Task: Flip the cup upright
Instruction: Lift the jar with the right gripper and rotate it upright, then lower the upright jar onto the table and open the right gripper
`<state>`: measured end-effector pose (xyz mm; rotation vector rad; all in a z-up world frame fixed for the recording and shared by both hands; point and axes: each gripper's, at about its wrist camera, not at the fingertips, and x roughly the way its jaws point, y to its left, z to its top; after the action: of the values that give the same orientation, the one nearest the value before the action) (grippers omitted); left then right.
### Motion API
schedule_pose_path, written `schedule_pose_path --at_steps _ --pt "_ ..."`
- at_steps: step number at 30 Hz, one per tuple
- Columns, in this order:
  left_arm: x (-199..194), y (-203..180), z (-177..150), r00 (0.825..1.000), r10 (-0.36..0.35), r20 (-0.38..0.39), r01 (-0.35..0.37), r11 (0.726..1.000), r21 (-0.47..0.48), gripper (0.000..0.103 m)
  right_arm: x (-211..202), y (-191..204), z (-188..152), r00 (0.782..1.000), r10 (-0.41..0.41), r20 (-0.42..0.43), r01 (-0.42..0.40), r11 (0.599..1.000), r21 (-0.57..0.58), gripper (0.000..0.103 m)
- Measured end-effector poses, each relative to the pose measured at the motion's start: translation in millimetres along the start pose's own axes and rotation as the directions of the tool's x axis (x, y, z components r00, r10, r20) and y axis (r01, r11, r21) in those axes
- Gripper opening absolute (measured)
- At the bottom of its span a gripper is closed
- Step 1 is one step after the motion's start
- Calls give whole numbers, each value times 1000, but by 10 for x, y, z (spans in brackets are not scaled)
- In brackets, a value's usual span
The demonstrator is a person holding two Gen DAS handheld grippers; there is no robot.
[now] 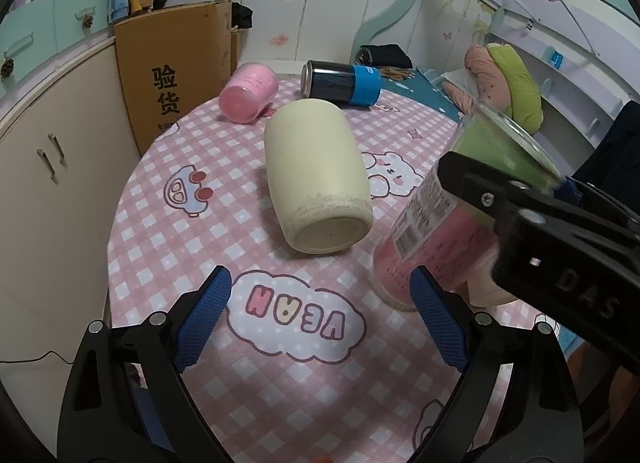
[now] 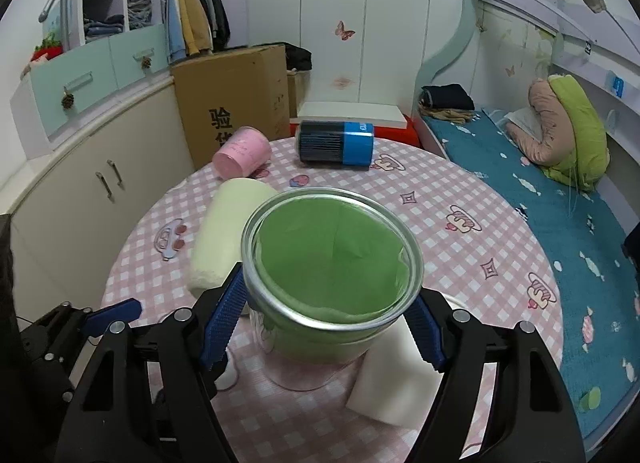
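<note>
From the left wrist, the left gripper (image 1: 320,319) hangs spread wide over the checked table (image 1: 168,239), holding nothing; the clear cup (image 1: 436,223) leans at right. From the right wrist, the right gripper (image 2: 328,327) pinches that cup (image 2: 332,263), mouth up, tilted.

Each camera rides its own gripper, looking forward and down along the fingers over the round table (image 1: 168,223). The left view sits low and close to the cloth; the right sits higher, right beside it. Both share the cream cup (image 1: 316,179) (image 2: 224,231), clear cup (image 1: 436,223) (image 2: 332,275) and cardboard box (image 1: 176,71) (image 2: 236,99).
</note>
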<state>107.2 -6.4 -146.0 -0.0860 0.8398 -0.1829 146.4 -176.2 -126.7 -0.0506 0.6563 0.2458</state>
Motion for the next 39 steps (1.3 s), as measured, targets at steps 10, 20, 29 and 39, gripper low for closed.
schedule_pose_path --at_steps 10,20,29,39 --pt "-243 5 -13 999 13 37 -13 1000 2 91 -273 124 -21 998 33 61 -33 999 4 82" --pt "-730 -125 -78 992 23 123 -26 999 27 91 -865 47 -62 989 25 144 -31 999 42 86" --pt "-1199 -244 -158 976 50 213 -59 998 35 93 -1506 9 -238 977 -2 214 -10 998 55 90" --pt "-1705 -366 -287 940 79 332 -99 994 45 93 -2031 72 -458 957 -10 291 -1 999 37 96"
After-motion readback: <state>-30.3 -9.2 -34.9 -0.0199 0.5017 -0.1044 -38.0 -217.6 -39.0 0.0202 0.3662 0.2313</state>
